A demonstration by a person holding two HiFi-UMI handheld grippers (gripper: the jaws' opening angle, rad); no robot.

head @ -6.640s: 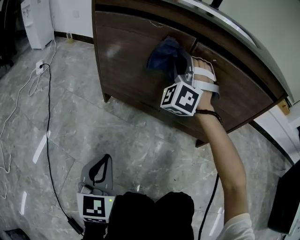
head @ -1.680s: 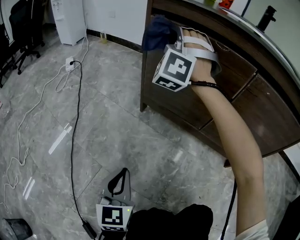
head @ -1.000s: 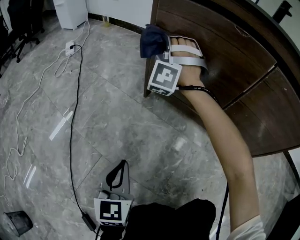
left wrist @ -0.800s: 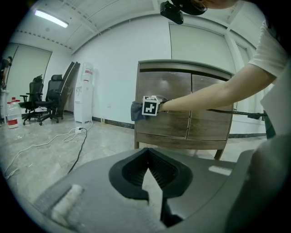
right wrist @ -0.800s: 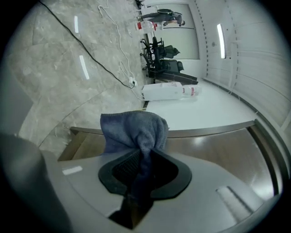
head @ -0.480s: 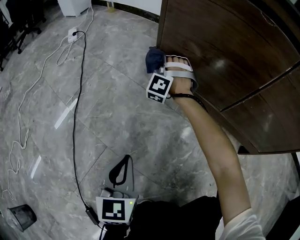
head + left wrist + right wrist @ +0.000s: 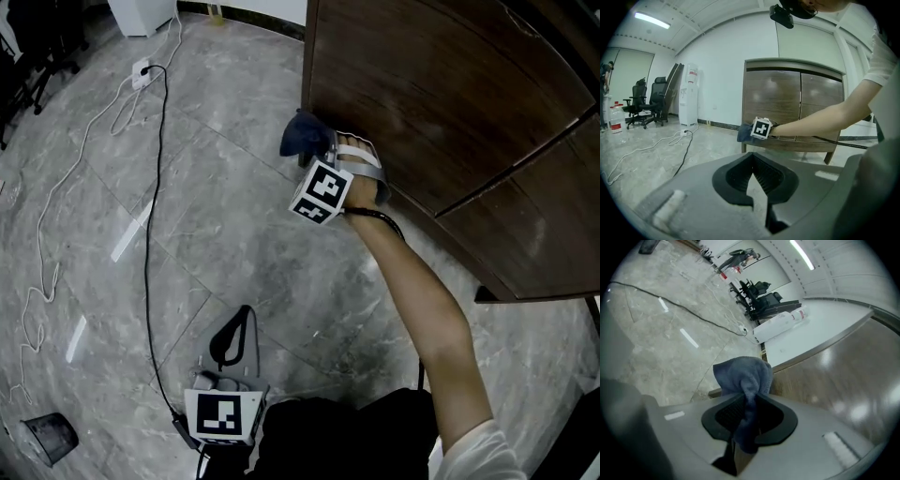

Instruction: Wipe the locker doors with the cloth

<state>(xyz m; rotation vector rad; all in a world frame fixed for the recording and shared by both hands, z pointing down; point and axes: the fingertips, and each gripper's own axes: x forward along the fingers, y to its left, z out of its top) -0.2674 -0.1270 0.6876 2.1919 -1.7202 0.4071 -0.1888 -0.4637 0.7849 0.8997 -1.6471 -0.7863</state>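
Observation:
A dark blue cloth (image 7: pixel 300 138) is pinched in my right gripper (image 7: pixel 328 155), which is shut on it. The cloth is bunched at the lower left corner of the dark brown locker door (image 7: pixel 441 94), against its edge. In the right gripper view the cloth (image 7: pixel 743 373) bulges out above the jaws of the right gripper (image 7: pixel 747 399), with the door (image 7: pixel 834 376) to the right. My left gripper (image 7: pixel 246 313) hangs low over the floor, shut and holding nothing. The left gripper view shows the left gripper (image 7: pixel 753 176) aimed at the locker (image 7: pixel 797 108) and the cloth (image 7: pixel 743 133).
A black cable (image 7: pixel 150 187) and a white cable (image 7: pixel 42 281) run across the grey marble floor from a power strip (image 7: pixel 142 67). A small black bin (image 7: pixel 49 438) sits at the lower left. A white water dispenser (image 7: pixel 688 96) and office chairs (image 7: pixel 651 101) stand left of the locker.
My right gripper has carried the cloth down the left door, from its top edge to its lower left corner. The left gripper has stayed low and shut.

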